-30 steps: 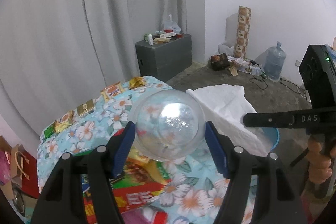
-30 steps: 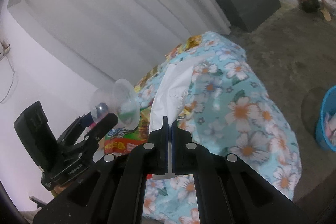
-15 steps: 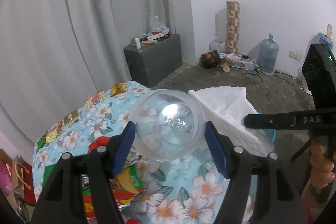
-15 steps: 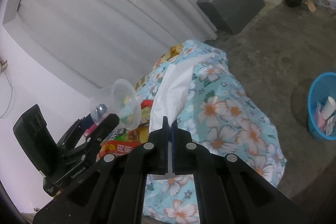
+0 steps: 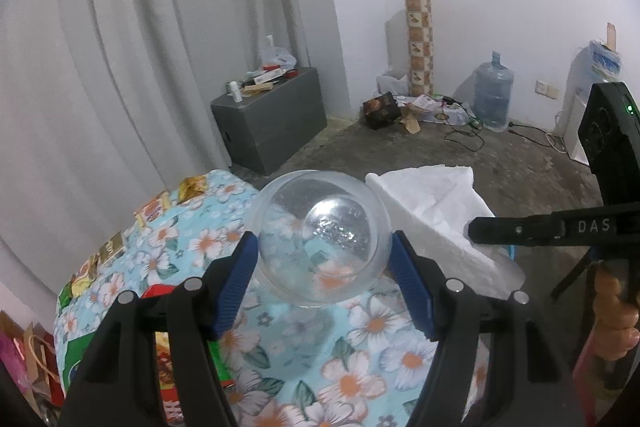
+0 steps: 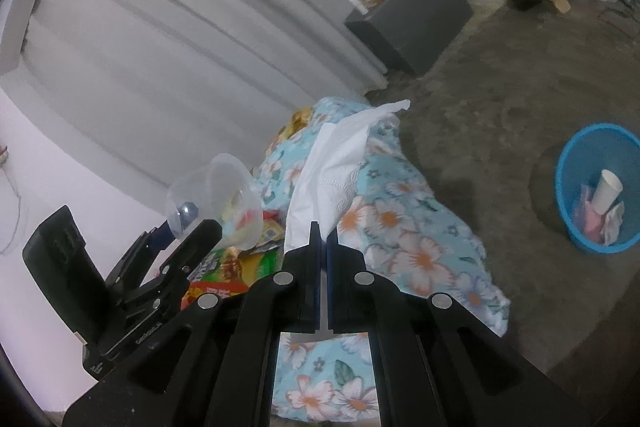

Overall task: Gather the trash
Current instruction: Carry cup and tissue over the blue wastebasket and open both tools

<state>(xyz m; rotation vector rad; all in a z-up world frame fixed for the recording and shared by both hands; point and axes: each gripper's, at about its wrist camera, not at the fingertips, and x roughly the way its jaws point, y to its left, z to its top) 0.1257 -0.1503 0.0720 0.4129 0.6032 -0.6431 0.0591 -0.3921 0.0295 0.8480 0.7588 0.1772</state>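
My left gripper [image 5: 322, 255] is shut on a clear plastic cup [image 5: 324, 237], held in the air above the flowered table [image 5: 360, 355]; the cup also shows in the right wrist view [image 6: 218, 195]. My right gripper [image 6: 323, 231] is shut on a white paper napkin [image 6: 340, 163], which hangs out past the fingers; the napkin shows in the left wrist view [image 5: 436, 211] to the right of the cup. Snack wrappers [image 5: 100, 251] lie along the table's left edge. A blue trash basket [image 6: 598, 187] with a paper cup and scraps stands on the floor at right.
A grey cabinet [image 5: 272, 127] stands by the curtain. A water jug [image 5: 493, 91], a patterned roll [image 5: 419, 39] and clutter sit by the far wall. Colourful packets [image 6: 232, 267] lie on the table under the left gripper.
Both grippers have risen and swung right with their loads. The blue basket has come into the right wrist view, and more floor shows beyond the table.
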